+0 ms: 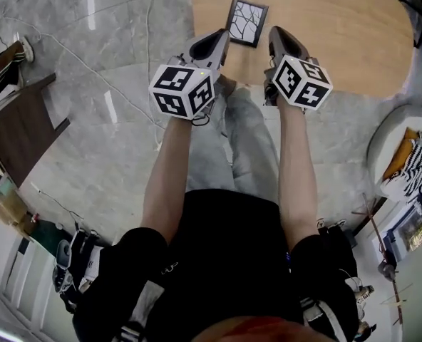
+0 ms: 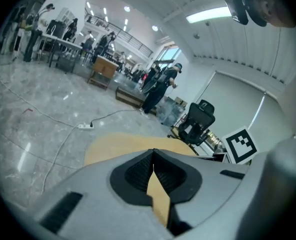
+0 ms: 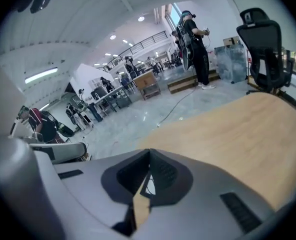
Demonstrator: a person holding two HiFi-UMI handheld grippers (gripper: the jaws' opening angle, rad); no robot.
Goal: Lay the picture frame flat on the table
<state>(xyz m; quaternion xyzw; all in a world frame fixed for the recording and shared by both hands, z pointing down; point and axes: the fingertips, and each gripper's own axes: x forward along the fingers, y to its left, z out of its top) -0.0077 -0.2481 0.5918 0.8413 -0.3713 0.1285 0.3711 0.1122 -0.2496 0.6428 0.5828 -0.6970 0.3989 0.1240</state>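
You are holding the left gripper (image 1: 221,40) and the right gripper (image 1: 276,35) side by side over the near edge of the wooden table (image 1: 339,41). The picture frame (image 1: 246,21) is sitting just beyond their tips, between them. It is possibly leaning, but that is hard to judge from above.

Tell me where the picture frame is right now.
In the head view, the picture frame sits on the wooden table near its left edge, just ahead of and between the left claw and the right claw.
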